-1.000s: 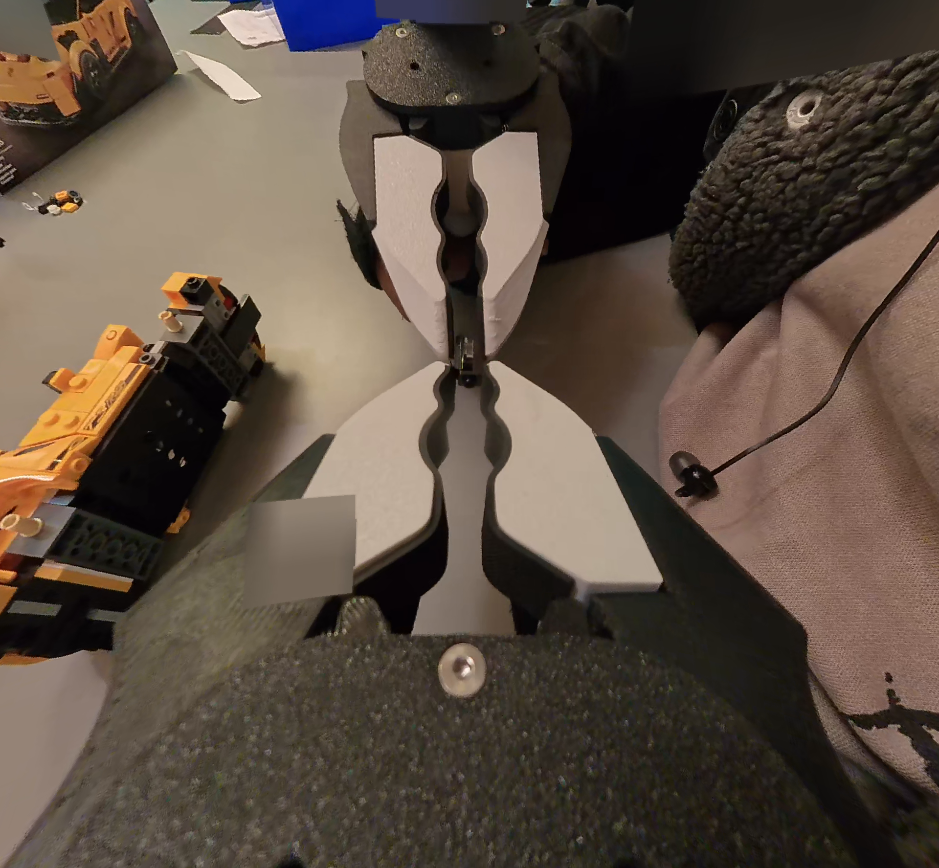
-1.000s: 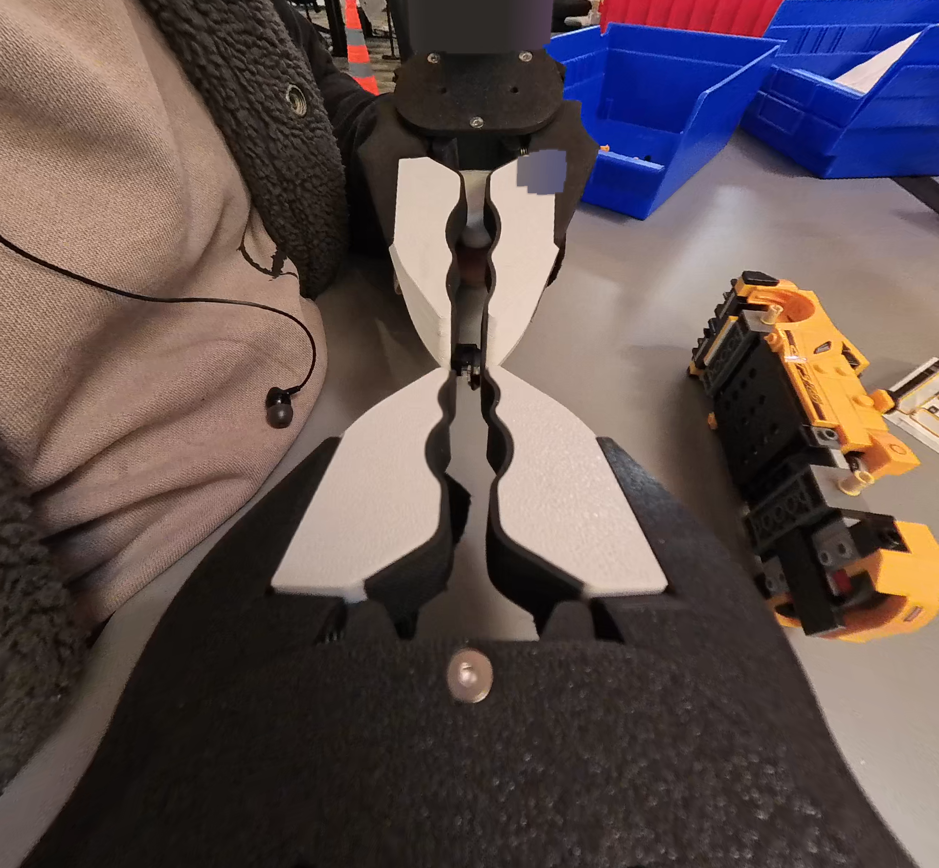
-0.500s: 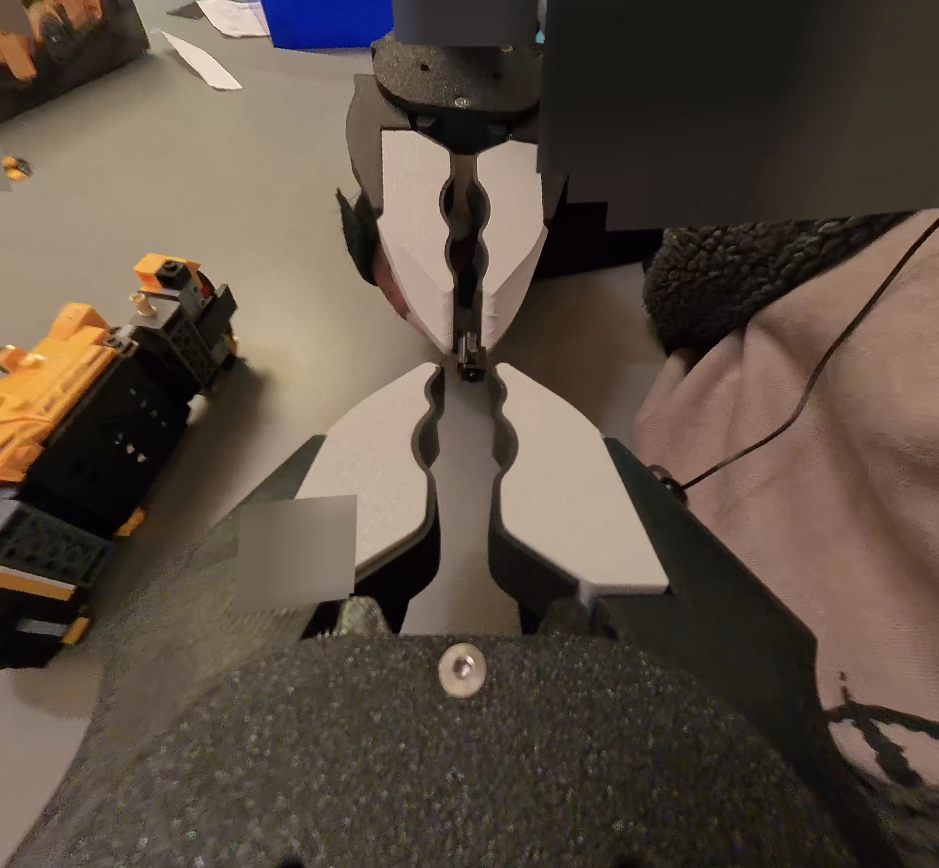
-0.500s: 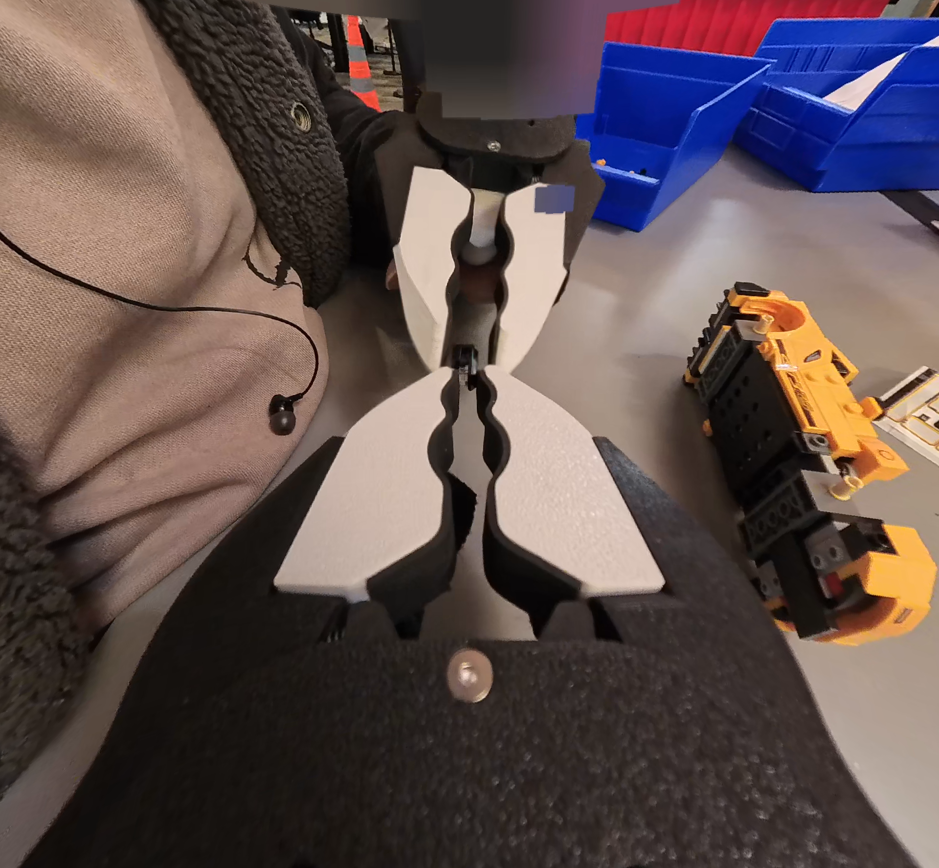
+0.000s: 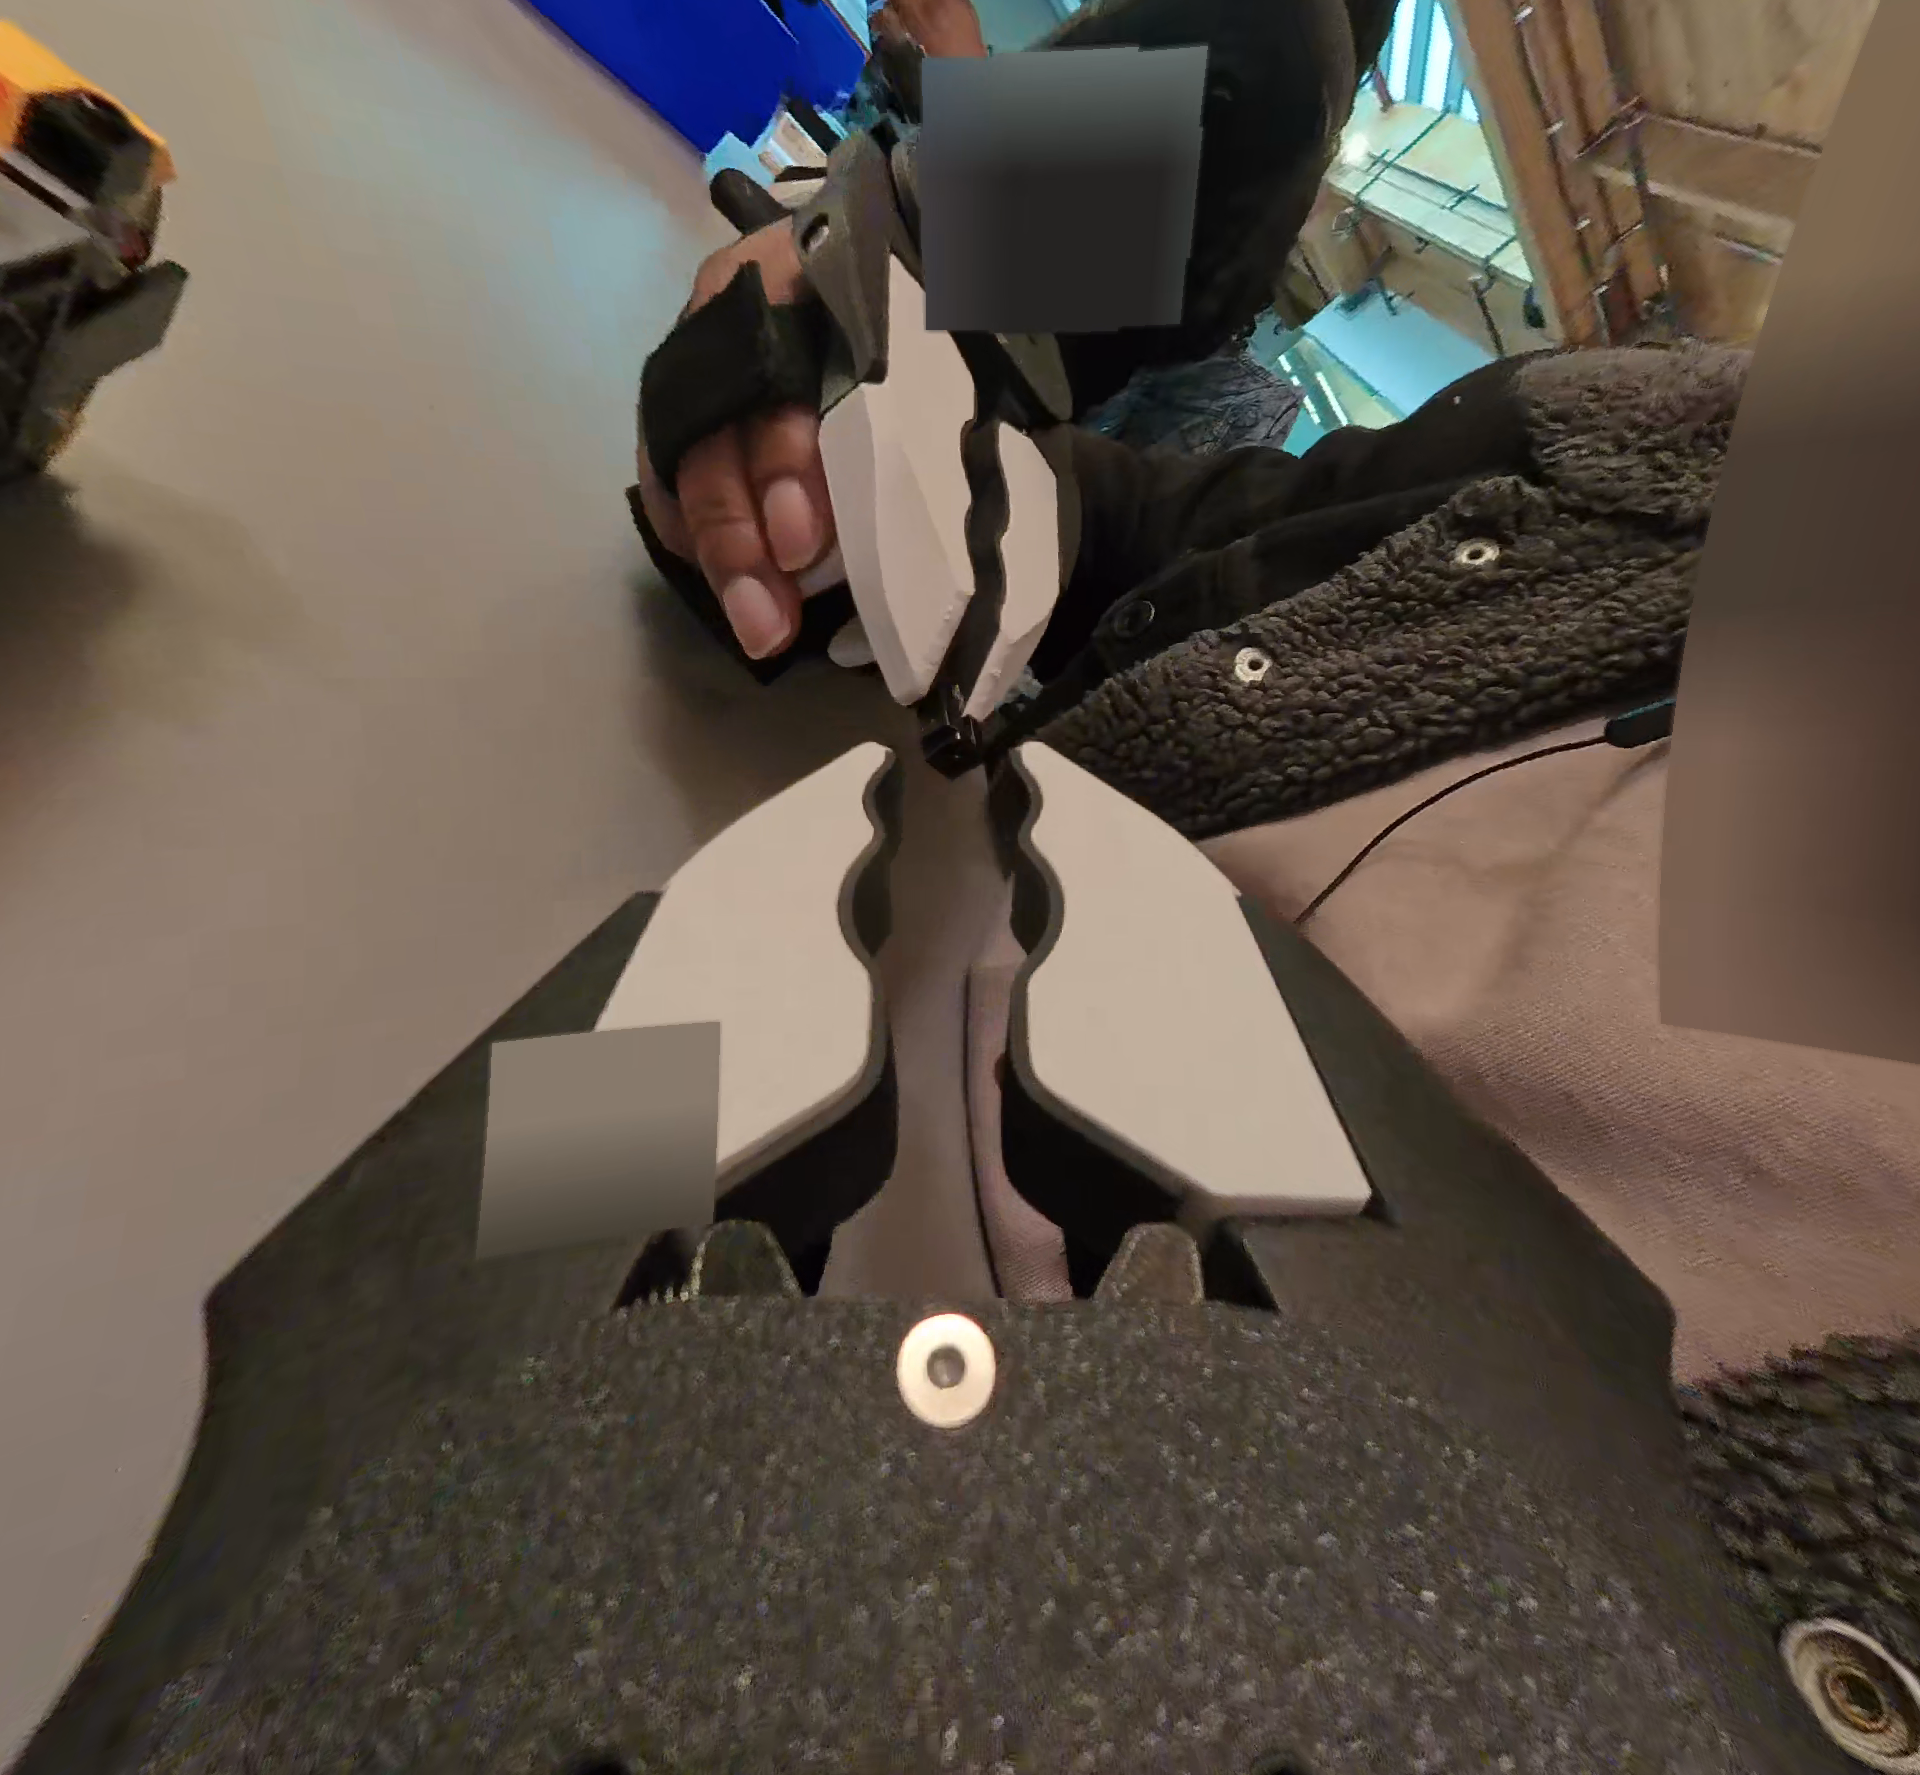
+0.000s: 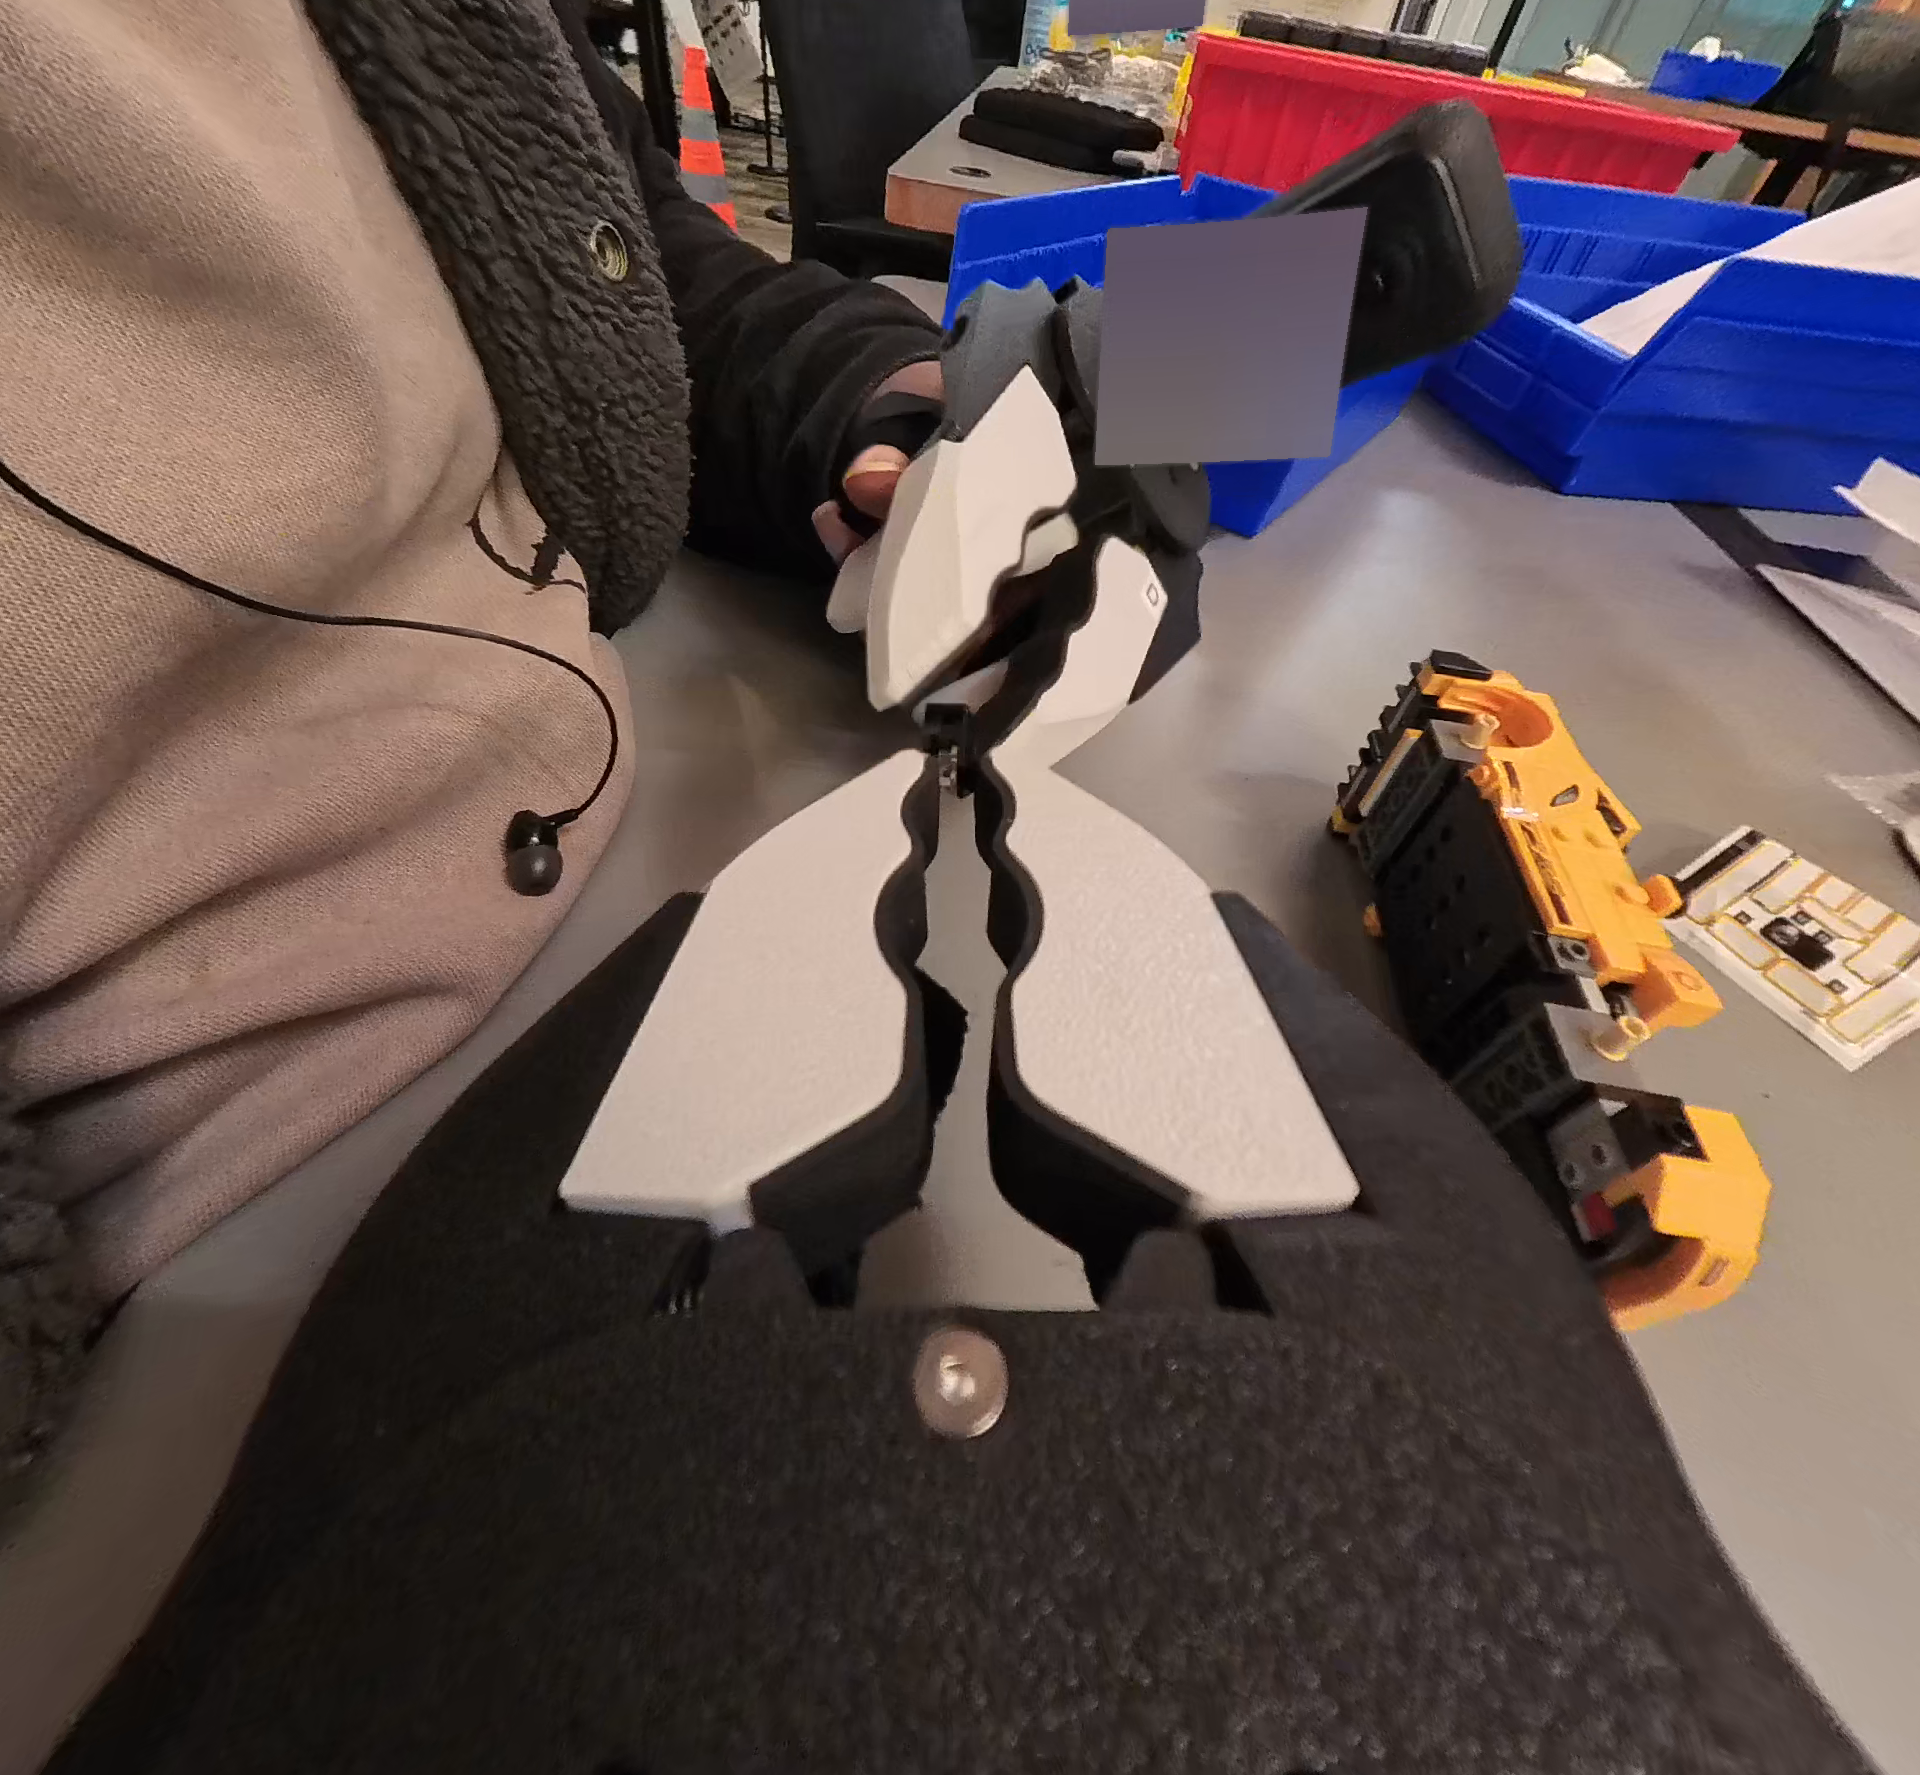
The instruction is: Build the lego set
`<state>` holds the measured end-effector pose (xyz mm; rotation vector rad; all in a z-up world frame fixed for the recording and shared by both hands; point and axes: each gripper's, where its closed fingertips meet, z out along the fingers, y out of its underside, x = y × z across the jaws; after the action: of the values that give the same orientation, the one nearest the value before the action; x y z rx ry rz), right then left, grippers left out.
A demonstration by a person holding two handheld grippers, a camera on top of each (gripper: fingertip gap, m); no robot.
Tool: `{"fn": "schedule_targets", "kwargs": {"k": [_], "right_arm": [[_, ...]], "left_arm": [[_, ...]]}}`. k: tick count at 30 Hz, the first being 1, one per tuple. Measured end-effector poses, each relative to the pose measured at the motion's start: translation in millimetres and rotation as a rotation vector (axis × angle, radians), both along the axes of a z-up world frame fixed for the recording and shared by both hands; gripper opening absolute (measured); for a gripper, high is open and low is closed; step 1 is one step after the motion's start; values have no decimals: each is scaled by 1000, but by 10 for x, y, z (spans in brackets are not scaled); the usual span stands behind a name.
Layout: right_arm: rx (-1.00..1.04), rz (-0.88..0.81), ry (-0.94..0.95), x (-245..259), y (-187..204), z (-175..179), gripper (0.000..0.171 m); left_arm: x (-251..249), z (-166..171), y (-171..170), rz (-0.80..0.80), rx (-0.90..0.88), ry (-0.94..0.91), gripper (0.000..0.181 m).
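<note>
A grey tabletop (image 6: 1403, 582) carries blue bins (image 6: 1714, 375) at one o'clock in the right wrist view, with a sticker sheet (image 6: 1808, 946) at three o'clock. The half-built orange and black car (image 6: 1507, 915) lies beside that sheet, well apart from both tools. The right tool (image 6: 951, 769) and left tool (image 5: 951, 759) meet tip to tip above the tabletop; the right is pinched on a small black piece (image 6: 945, 738), while the left's tips sit slightly parted at it, so whether it grips I cannot tell. That piece looks light, stiff and slippery, best pinched on flat sides.
</note>
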<state>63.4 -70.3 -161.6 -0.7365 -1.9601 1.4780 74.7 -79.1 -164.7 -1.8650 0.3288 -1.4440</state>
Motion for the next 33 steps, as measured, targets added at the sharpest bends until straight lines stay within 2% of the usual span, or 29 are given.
{"fn": "schedule_targets", "kwargs": {"k": [3,9,16,23,27,33], "right_arm": [[41,-10,26,-23,4,-17,6],[103,-38,60,-42,12,-32,7],[39,-45,-44,-28,23,-86,19],[-127,25,-181,45,-31,-60,20],[-132,19,-195,16,-45,-89,20],[-124,0,-193,-24,-44,-120,9]], "left_arm": [[2,5,-2,-9,-24,-33,10],[-16,-15,8,11,33,45,9],[-41,-99,41,58,210,295,9],[-63,-180,80,103,448,594,9],[-38,-188,75,103,540,674,9],[-7,-191,64,95,586,698,9]]}}
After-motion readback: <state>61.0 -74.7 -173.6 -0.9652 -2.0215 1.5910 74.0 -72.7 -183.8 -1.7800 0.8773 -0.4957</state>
